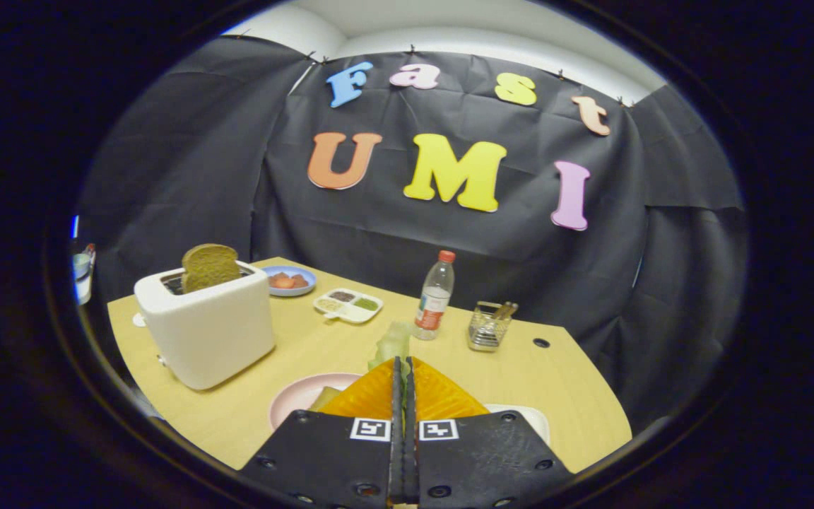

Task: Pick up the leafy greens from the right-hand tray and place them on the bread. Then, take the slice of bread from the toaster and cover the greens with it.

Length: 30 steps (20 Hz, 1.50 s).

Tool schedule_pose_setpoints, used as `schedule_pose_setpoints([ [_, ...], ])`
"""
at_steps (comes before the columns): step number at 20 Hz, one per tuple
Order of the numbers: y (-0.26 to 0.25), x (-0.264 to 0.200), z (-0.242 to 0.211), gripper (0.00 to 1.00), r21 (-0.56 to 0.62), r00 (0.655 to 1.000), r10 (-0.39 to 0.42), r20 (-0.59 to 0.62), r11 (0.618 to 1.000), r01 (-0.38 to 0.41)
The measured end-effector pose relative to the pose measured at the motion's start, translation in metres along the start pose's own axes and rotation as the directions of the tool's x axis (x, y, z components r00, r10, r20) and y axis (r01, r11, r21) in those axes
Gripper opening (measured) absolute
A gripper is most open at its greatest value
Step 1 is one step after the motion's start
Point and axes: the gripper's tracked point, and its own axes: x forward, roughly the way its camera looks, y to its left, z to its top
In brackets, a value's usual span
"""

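Observation:
My gripper (403, 362) is held above the wooden table (322, 343), its fingers pressed together on a pale leafy green (394, 343) that sticks out past their tips. Under the fingers on the left lies a pink plate (297, 397) with an edge of bread (325, 398) showing on it. The rim of a white tray (533, 417) shows under the fingers on the right. To the left stands a white toaster (205, 336) with a brown slice of bread (209, 267) upright in its slot.
Beyond the toaster sits a blue plate (289, 281) with reddish food, and next to it a white divided dish (347, 305). A clear bottle with a red cap (435, 297) and a wire basket (488, 326) stand beyond the fingers.

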Motion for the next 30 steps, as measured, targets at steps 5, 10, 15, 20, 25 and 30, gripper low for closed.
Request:
schedule_pose_setpoints([
  [5,0.084,0.012,-0.009,0.00,0.064,0.986,0.164,-0.017,0.985,-0.162],
  [10,0.087,0.051,-0.044,0.00,0.170,0.980,0.168,-0.107,0.974,-0.148],
  [15,0.041,0.084,-0.070,0.00,0.199,0.983,0.079,-0.165,0.979,-0.045],
  [20,0.025,0.099,-0.089,0.01,0.213,0.975,0.054,-0.214,0.977,-0.007],
  [25,0.018,0.097,-0.088,0.19,0.188,0.975,0.023,-0.219,0.982,0.019],
  [30,0.010,0.073,-0.058,0.80,0.170,0.985,-0.015,-0.174,0.984,0.045],
])
